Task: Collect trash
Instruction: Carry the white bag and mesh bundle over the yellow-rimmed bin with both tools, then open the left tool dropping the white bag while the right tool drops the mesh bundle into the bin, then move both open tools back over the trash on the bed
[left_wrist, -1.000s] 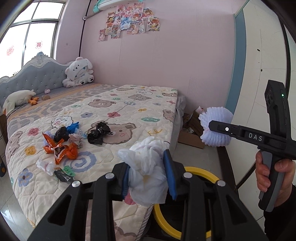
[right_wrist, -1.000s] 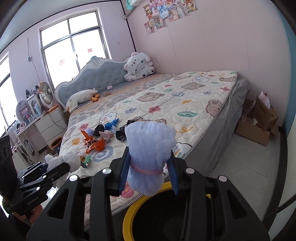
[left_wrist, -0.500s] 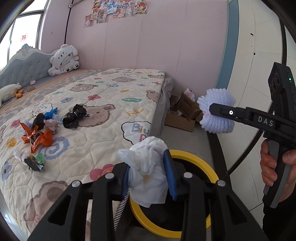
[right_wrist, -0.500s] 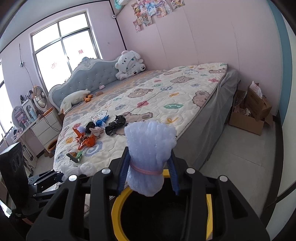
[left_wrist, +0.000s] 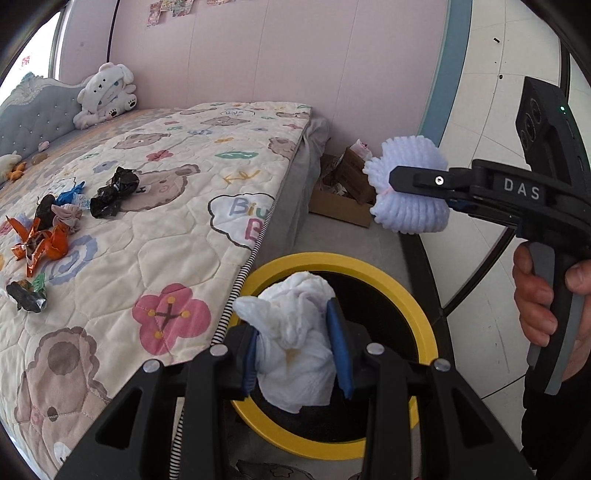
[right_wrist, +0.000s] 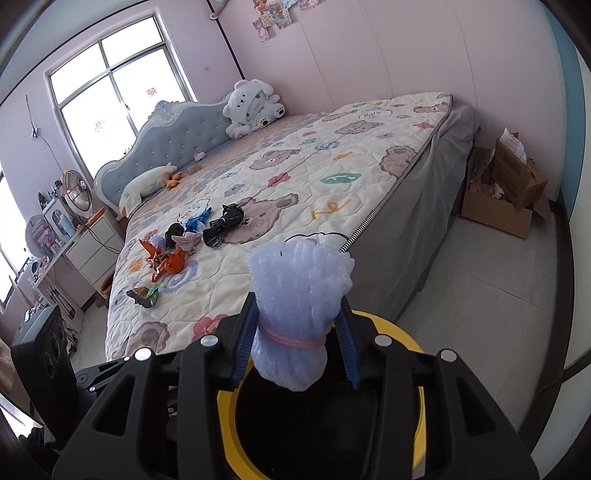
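Trash was held in both tools: the left gripper (left_wrist: 297, 349) was clamped on a crumpled white tissue wad (left_wrist: 295, 332), and the right gripper (right_wrist: 297, 345) was clamped on a pale blue foam net bundle (right_wrist: 299, 295) tied with a pink band. Both hung over the yellow-rimmed bin (left_wrist: 413, 295) on the floor beside the bed (right_wrist: 332, 192). More wrappers (right_wrist: 173, 254) lay scattered on the quilt, well apart from the bin.

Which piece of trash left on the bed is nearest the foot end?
The crumpled black plastic bag on the bear print; the orange wrapper and the other scraps lie closer to the headboard side.
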